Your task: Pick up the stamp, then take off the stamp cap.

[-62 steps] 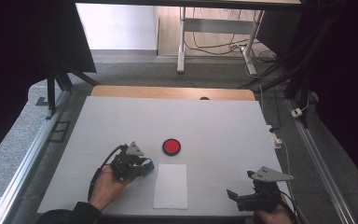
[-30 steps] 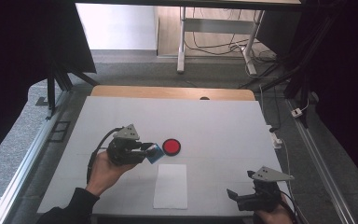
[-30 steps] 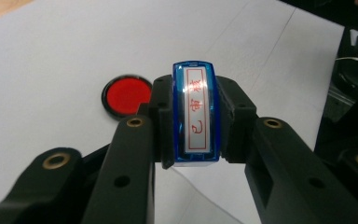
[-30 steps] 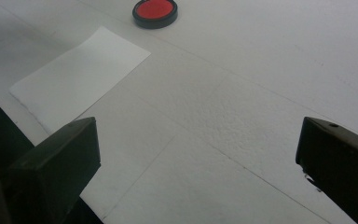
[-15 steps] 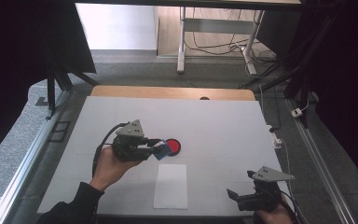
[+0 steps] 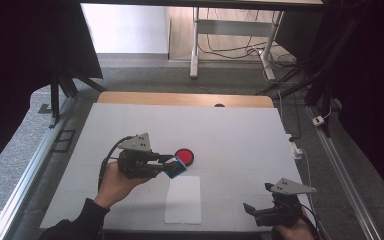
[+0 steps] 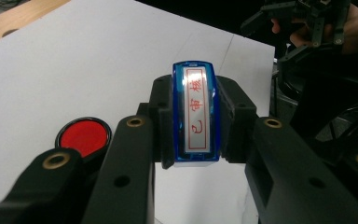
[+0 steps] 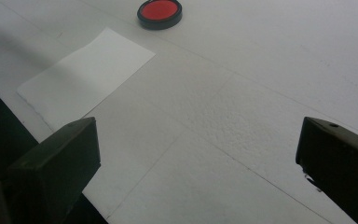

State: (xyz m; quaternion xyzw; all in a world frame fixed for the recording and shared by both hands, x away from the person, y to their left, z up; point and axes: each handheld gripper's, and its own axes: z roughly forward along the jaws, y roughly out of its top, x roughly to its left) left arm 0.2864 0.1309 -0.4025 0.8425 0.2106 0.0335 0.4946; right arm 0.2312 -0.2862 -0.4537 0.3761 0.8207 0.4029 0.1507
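My left gripper (image 6: 172, 166) is shut on a blue stamp (image 7: 195, 114) whose white face bears red characters in a red frame. It holds the stamp (image 6: 175, 167) in the air just left of the round red ink pad (image 6: 185, 157), which lies in a black case on the white table. In the left gripper view the ink pad (image 7: 84, 137) sits at the lower left, beyond the jaws. A white sheet of paper (image 6: 183, 199) lies flat in front of the pad. My right gripper (image 6: 255, 212) rests open near the table's front right edge, nothing between its jaws (image 8: 196, 154).
The white table (image 6: 240, 135) has a wooden strip along its far edge (image 6: 185, 99). Metal rails run along both sides. A desk frame and cables stand on the floor beyond. The ink pad (image 8: 160, 13) and paper (image 8: 84, 74) lie ahead of the right gripper.
My left gripper has lifted the blue stamp and carried it right and away from the front edge, up beside the red ink pad. The right gripper has stayed put.
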